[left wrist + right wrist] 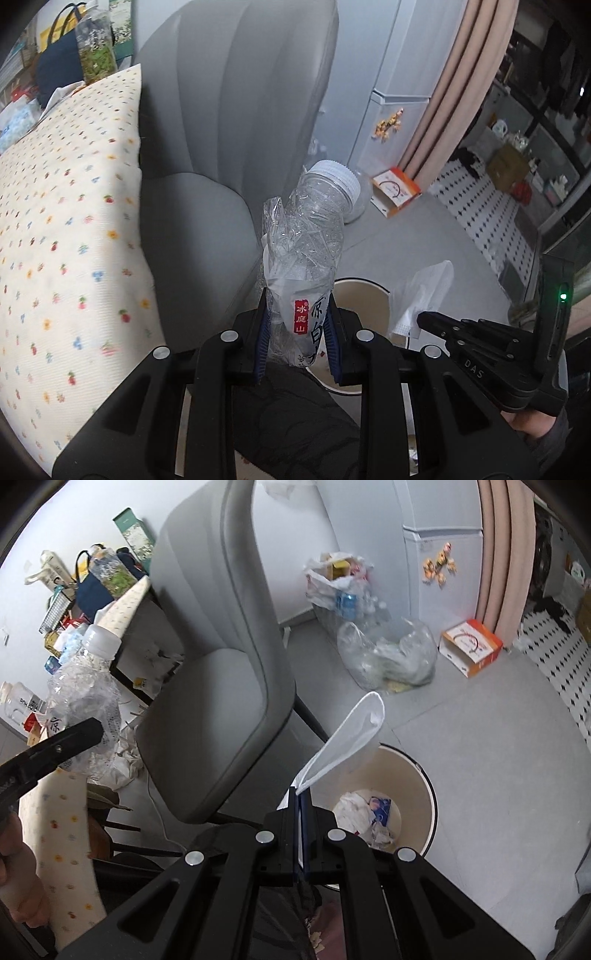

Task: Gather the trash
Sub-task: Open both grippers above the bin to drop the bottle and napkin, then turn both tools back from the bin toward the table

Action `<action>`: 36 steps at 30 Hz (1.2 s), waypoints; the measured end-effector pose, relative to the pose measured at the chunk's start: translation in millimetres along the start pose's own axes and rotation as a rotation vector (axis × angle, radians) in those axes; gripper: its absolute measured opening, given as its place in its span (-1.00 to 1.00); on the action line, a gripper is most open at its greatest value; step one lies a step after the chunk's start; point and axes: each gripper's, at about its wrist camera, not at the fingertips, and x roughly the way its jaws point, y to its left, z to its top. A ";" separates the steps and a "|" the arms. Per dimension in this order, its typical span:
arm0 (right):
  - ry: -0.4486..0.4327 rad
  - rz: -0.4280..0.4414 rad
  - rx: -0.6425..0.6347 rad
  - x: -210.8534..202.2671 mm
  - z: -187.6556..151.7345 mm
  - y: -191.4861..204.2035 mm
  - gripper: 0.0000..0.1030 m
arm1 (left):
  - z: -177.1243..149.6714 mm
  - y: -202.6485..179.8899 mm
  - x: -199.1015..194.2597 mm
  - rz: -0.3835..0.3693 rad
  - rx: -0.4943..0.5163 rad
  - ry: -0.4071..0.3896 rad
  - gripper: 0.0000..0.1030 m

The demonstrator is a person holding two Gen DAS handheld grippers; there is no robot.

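My left gripper [297,332] is shut on a crushed clear plastic bottle [310,236] with a white cap and a red label, held upright above the near rim of a cream trash bin [364,295]. The bottle also shows in the right wrist view [86,686]. My right gripper [302,812] is shut on a white face mask [347,734], held over the left rim of the trash bin [424,775]. The bin holds crumpled paper and a blue wrapper. The mask shows in the left wrist view [424,291], right of the bottle.
A grey chair [221,657] stands left of the bin. A flowered pillow [66,229] lies at the left. A clear bag of trash [388,653], a white bag of bottles [340,587] and an orange box [471,646] sit on the grey floor by a white fridge [439,554].
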 end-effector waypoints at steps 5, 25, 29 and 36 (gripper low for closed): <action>0.020 0.002 0.035 15.6 1.1 -16.3 -0.88 | 5.3 -4.9 9.6 0.007 0.017 0.020 -0.50; -0.074 -0.117 0.216 -33.4 -12.7 -110.7 0.11 | 3.1 -78.3 57.4 -0.105 0.142 0.138 -0.48; -0.090 -0.129 0.244 -42.3 -16.8 -123.2 0.11 | 0.9 -88.3 62.8 -0.165 0.165 0.190 0.31; -0.096 -0.113 0.223 -41.7 -15.2 -106.9 0.11 | 9.2 -76.5 36.6 -0.164 0.135 0.122 0.60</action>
